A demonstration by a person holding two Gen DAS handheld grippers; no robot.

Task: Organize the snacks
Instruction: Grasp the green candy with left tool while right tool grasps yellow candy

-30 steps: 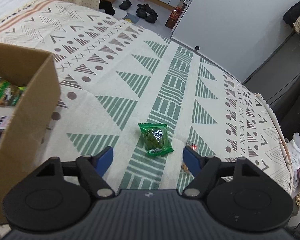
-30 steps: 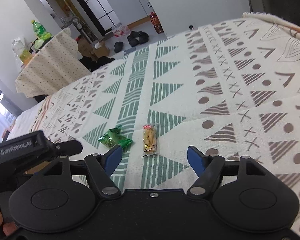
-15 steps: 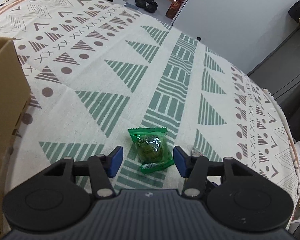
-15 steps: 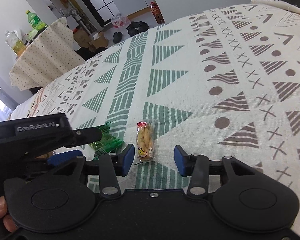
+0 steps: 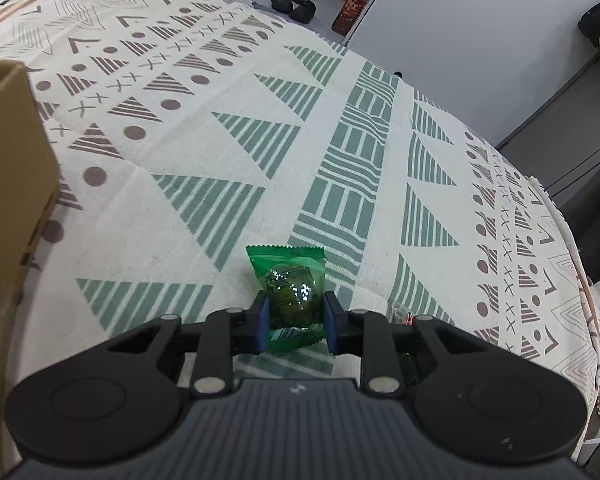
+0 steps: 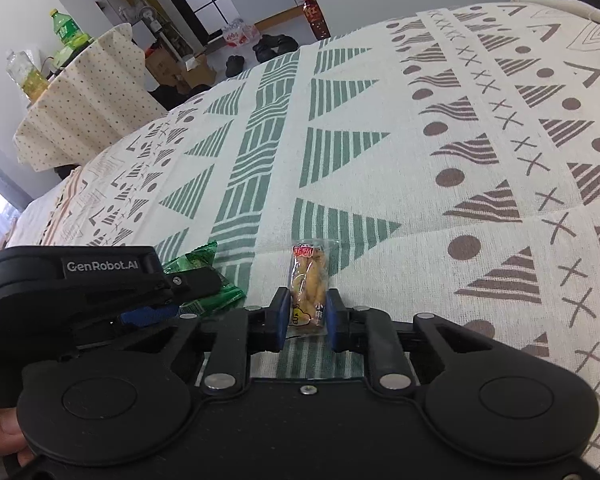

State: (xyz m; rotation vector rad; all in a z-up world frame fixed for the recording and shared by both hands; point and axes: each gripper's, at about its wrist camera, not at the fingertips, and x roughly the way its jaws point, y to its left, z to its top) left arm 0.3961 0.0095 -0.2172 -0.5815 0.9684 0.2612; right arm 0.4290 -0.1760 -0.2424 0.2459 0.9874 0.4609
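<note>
Left wrist view: our left gripper (image 5: 294, 322) is closing on the green snack packet (image 5: 292, 300); the right gripper (image 6: 307, 316), spread a second ago, pinches the yellow snack packet (image 6: 308, 280), ready for lifting toward the cardboard box (image 5: 8, 200) at 9 o'clock.

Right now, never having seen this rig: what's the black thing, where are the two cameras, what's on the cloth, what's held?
No robot arm here: a person holds a two-finger gripper in each hand, each carrying a fisheye camera that looks along its fingers. In the left wrist view, the left gripper is closing on a green snack packet, which lies between its blue pads on the patterned cloth. A cardboard box stands at the left. In the right wrist view, the right gripper is shut on a clear packet of yellow snacks.
</note>
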